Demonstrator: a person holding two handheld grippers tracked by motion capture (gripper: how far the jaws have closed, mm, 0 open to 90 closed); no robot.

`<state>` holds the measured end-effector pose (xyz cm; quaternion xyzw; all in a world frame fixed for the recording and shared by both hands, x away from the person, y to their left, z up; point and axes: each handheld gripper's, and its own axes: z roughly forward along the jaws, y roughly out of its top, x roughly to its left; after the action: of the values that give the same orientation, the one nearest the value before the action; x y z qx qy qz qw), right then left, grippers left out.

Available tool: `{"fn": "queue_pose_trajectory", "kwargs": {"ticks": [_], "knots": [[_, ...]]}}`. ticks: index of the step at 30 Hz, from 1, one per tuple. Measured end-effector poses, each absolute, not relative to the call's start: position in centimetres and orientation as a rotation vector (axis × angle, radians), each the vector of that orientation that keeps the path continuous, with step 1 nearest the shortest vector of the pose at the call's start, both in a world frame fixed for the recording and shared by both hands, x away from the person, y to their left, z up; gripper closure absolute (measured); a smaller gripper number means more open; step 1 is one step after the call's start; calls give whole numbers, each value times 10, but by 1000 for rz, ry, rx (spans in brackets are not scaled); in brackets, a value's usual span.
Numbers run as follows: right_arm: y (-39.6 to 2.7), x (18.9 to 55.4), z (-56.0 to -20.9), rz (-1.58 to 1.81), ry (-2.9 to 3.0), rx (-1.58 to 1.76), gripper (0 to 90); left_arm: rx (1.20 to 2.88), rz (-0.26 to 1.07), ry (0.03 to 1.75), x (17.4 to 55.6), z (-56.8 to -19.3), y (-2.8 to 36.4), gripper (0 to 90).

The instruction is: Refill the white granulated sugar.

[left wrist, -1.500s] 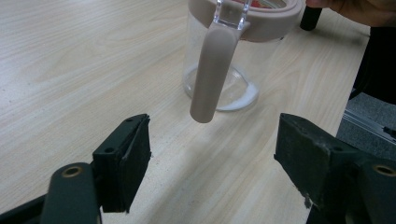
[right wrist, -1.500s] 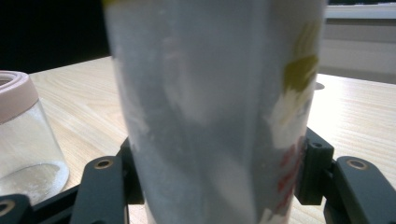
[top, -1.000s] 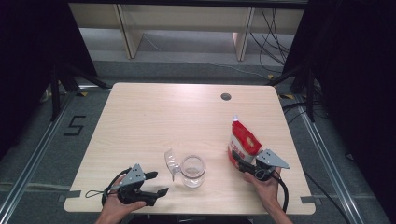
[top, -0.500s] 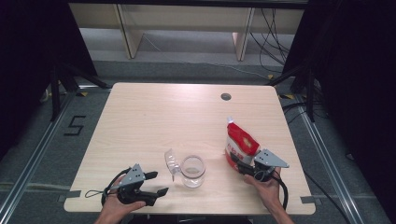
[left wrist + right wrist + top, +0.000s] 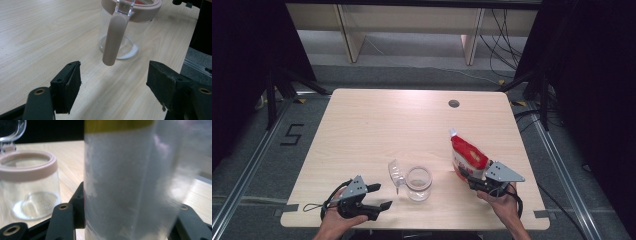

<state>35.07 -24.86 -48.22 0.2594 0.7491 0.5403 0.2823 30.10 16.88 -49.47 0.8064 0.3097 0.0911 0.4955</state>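
A clear glass jar (image 5: 418, 182) with a pink rim stands near the table's front edge, its hinged lid (image 5: 396, 173) swung open to the left. My left gripper (image 5: 381, 196) rests open on the table just left of the jar. In the left gripper view its jaws (image 5: 113, 87) stand wide apart in front of the jar (image 5: 125, 32) and its hanging pink clasp (image 5: 115, 37). My right gripper (image 5: 467, 175) is shut on the lower part of a red and white spouted pouch (image 5: 467, 152), held upright to the right of the jar. In the right gripper view the pouch (image 5: 125, 182) sits between the jaws beside the jar (image 5: 30, 187).
The wooden table (image 5: 412, 125) has a round cable hole (image 5: 454, 103) at the back right. Dark frames and cables stand around the table on the floor.
The right gripper has raised the pouch slightly, and the pouch's spout has shifted a little left toward the jar. The left gripper and the jar have stayed put.
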Motion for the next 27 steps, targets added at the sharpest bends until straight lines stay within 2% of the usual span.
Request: {"fn": "queue_pose_trajectory", "kwargs": {"ticks": [27], "knots": [[-239,329,-458,1176,2063,353,466,1968,230,751,303,-496,171,267]]}}
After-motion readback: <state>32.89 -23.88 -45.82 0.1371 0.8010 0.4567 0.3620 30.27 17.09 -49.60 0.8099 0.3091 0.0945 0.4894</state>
